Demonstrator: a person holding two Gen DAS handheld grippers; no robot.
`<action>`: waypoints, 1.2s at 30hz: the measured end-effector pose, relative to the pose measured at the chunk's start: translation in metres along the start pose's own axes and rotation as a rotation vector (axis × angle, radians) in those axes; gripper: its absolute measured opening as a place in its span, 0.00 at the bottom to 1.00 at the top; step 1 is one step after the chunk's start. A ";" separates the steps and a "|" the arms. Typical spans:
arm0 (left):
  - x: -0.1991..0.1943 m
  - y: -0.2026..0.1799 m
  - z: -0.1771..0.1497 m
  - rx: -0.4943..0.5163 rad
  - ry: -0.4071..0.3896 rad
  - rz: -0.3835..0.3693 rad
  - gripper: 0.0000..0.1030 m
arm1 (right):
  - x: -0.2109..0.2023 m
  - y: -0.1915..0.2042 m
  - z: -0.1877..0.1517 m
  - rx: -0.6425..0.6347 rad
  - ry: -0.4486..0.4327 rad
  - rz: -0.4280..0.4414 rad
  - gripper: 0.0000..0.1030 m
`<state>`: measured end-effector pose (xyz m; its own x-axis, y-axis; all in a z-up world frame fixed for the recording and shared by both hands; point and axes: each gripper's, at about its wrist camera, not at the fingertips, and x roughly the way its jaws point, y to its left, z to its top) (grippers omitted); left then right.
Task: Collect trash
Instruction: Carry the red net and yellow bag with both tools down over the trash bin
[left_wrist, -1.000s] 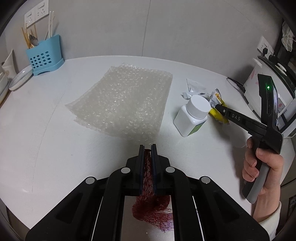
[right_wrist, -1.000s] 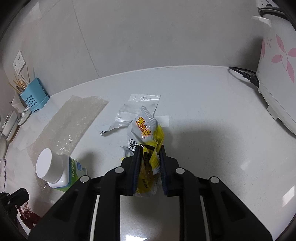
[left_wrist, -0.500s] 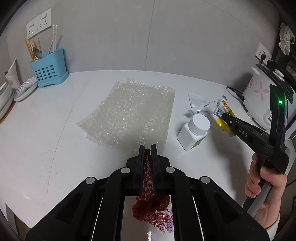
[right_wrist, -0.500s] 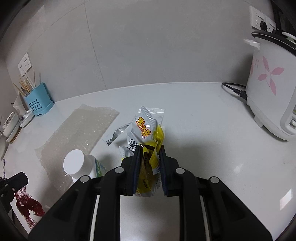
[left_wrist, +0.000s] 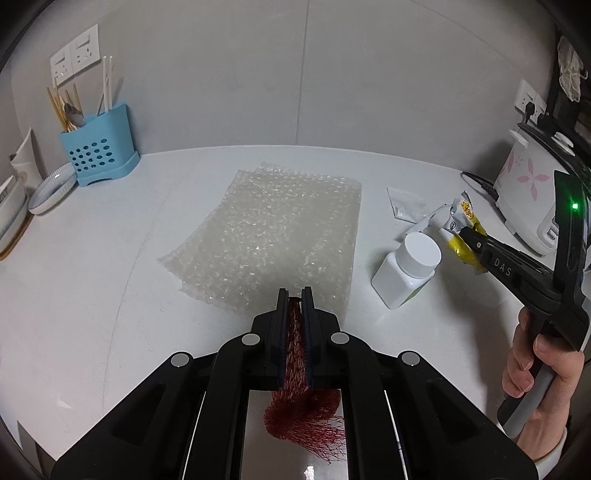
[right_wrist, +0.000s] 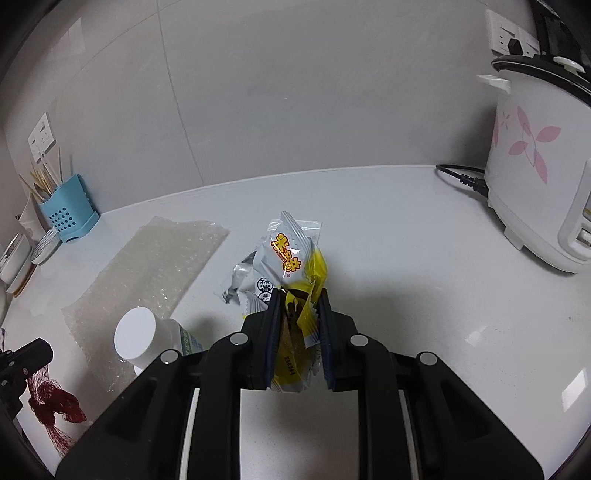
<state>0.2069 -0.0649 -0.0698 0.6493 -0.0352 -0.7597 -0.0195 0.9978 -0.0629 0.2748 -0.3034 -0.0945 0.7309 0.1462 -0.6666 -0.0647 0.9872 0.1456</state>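
My left gripper (left_wrist: 295, 295) is shut on a red mesh net (left_wrist: 301, 413) that hangs below its fingers, above the white counter (left_wrist: 92, 295). My right gripper (right_wrist: 297, 297) is shut on a yellow and silver snack wrapper (right_wrist: 291, 258), held above the counter; it also shows in the left wrist view (left_wrist: 461, 218). A sheet of bubble wrap (left_wrist: 273, 240) lies flat ahead of the left gripper. A white pill bottle (left_wrist: 406, 269) stands to its right. A clear plastic bag (left_wrist: 404, 203) lies beyond the bottle. The net also shows in the right wrist view (right_wrist: 51, 402).
A blue utensil holder (left_wrist: 98, 155) with chopsticks and stacked dishes (left_wrist: 48, 188) stand at the back left. A white rice cooker (right_wrist: 539, 177) with a black cord (right_wrist: 461, 177) stands at the right. Wall sockets (left_wrist: 75, 51) are on the back wall.
Both grippers have risen and pulled back from the counter. The right gripper has lifted the snack wrapper off the surface. The left still holds the net.
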 end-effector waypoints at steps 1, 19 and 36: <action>-0.001 0.000 -0.001 -0.003 0.000 -0.003 0.06 | -0.004 -0.001 0.000 0.003 -0.002 -0.003 0.17; -0.084 -0.002 -0.061 -0.014 -0.074 -0.025 0.06 | -0.123 0.010 -0.052 -0.014 -0.098 -0.016 0.17; -0.177 0.013 -0.206 -0.071 -0.069 -0.042 0.06 | -0.239 0.060 -0.208 -0.096 -0.066 0.037 0.17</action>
<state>-0.0647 -0.0573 -0.0691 0.7014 -0.0708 -0.7092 -0.0431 0.9890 -0.1413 -0.0449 -0.2659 -0.0787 0.7699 0.1817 -0.6118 -0.1551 0.9831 0.0968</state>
